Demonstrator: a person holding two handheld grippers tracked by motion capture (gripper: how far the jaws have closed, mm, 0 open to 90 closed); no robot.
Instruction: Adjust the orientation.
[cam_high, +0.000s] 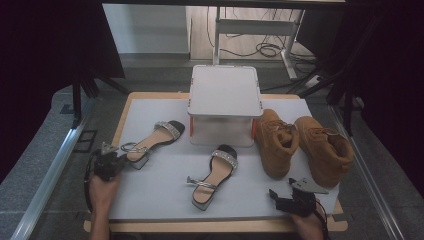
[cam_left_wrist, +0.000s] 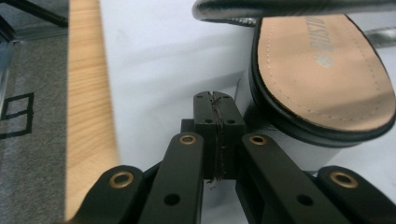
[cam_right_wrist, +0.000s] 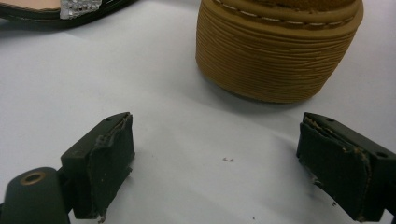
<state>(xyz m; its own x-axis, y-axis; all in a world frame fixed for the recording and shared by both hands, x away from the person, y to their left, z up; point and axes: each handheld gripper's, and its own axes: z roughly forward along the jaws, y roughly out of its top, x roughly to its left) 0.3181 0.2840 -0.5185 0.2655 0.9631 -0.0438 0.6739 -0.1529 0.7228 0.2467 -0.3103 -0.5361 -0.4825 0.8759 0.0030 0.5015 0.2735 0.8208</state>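
Sandals are what we seem to be working on, and from the high view little looks settled: the left sandal (cam_high: 155, 139) lies near the table's left edge with our left gripper (cam_high: 111, 161) right at its heel, the second sandal (cam_high: 214, 175) lies mid-table, and two tan boots (cam_high: 300, 145) stand to the right of a white box (cam_high: 225, 100). Our right gripper (cam_high: 292, 197) waits near the front edge, apart from the boots.

From the left gripper view, we see our jaws pressed flat together with nothing between them, just beside the sandal's heel (cam_left_wrist: 322, 84); we judge the grasp is yet to be made.

From the right gripper view, our jaws stand spread wide over bare tabletop, a boot heel (cam_right_wrist: 278, 46) ahead of them, untouched. Both pairs appear unsorted.
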